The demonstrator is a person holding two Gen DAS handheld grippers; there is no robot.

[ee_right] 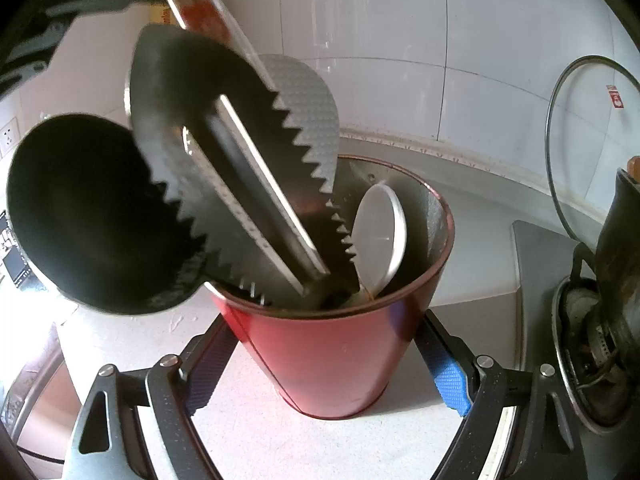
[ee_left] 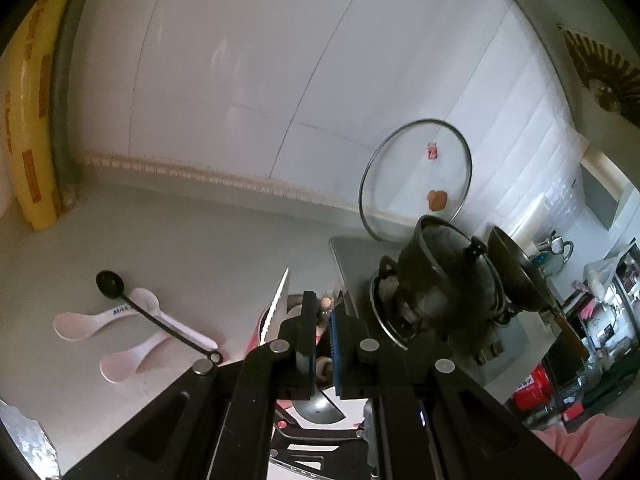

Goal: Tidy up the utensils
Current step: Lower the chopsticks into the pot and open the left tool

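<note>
Spoons point(ee_left: 116, 332) lay at far left on the grey counter point(ee_left: 192, 240): three white plastic ones in a loose pile, with a black long-handled scoop point(ee_left: 156, 316) lying across them, all well apart from the holder, so we judged them still unsorted. Moving right, we saw the left gripper point(ee_left: 320, 340) with its jaws almost fully closed; something thin with a wooden or cork-coloured end sat between the pads, probably a utensil handle, but we could not tell exactly what it was. It pointed down toward the red cup point(ee_right: 332, 340), which looked like the collection holder. In the right wrist view we noted the right gripper point(ee_right: 324, 364) with a finger on either side of the cup's lower wall, apparently bracing it so it would not tip while items dropped in; the pads looked to be touching the wall, though contact was hard to confirm. Inside the cup stood serrated steel tongs point(ee_right: 240, 184), handles down and heads up, a dark ladle bowl point(ee_right: 84, 216) leaning out at left, and a steel spoon point(ee_right: 380, 236) against the right wall. Further right, a glass lid point(ee_left: 416, 180) leaned on the tiled wall beside a dark pot point(ee_left: 444, 276) on the stove. We judged the task partly done.
</note>
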